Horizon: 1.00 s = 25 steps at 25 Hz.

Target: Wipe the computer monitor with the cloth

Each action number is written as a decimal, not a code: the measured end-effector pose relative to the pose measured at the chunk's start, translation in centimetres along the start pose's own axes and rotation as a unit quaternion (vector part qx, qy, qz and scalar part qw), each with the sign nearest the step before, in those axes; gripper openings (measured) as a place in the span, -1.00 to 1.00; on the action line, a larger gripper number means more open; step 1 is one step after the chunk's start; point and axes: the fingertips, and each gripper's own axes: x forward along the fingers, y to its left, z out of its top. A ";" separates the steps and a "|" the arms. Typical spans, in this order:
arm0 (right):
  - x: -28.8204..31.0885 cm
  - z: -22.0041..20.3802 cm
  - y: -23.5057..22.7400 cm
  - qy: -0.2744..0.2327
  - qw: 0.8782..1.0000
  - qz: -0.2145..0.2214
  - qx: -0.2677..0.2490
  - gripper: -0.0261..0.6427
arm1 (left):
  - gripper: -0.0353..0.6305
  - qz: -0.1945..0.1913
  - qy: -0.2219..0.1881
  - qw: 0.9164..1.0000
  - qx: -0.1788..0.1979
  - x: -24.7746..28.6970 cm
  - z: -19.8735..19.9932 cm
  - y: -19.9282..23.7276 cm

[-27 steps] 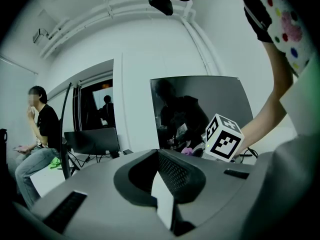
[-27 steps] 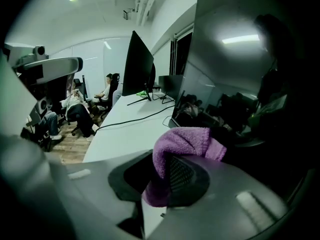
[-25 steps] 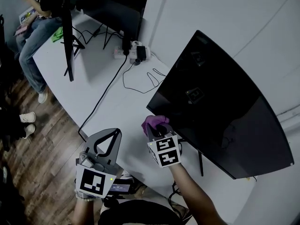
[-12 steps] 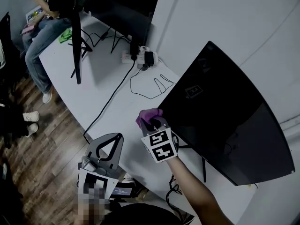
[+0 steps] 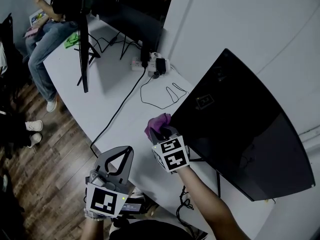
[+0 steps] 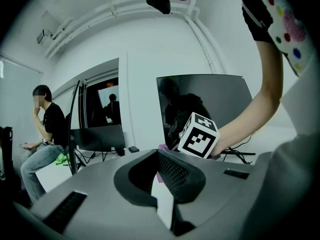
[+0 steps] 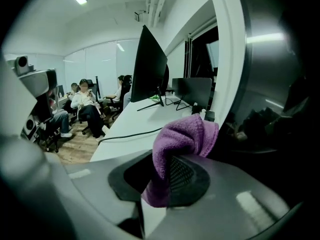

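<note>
The right gripper (image 5: 162, 130) has its jaws clamped down on a purple cloth (image 5: 157, 121), with a good wad of it bunched up over the tips (the right gripper view shows fabric hanging down between the jaws too). That wad sits right at the near lower corner of the big curved monitor (image 5: 240, 129), and it looks like it's touching the dark screen there. The left gripper (image 5: 126, 149) hangs lower down by the desk's near edge, jaws pressed together with nothing in them, off to the side of the screen.

The monitor stands on a long white desk (image 5: 125, 91) against a white wall. Further along there's a black cable (image 5: 116, 113) snaking back to a power strip (image 5: 150, 63), then a second monitor (image 5: 82, 39) seen edge-on. A person in jeans (image 5: 42, 31) sits at the far end, and there's a wooden floor (image 5: 35, 169) beside the desk.
</note>
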 end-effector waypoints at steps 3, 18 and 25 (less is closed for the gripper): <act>-0.1 0.3 -0.9 -0.006 1.000 -0.003 0.024 -0.72 | -0.88 -0.002 0.000 1.000 0.001 0.2 0.1 -0.2; -2.9 5.5 -3.4 -0.089 0.988 -0.007 0.130 -0.72 | -0.88 -0.004 -0.013 1.000 0.008 0.5 1.5 -0.6; -5.2 7.7 -4.2 -0.122 0.981 -0.009 0.150 -0.72 | -0.88 -0.010 -0.020 1.000 0.015 0.5 2.4 -1.3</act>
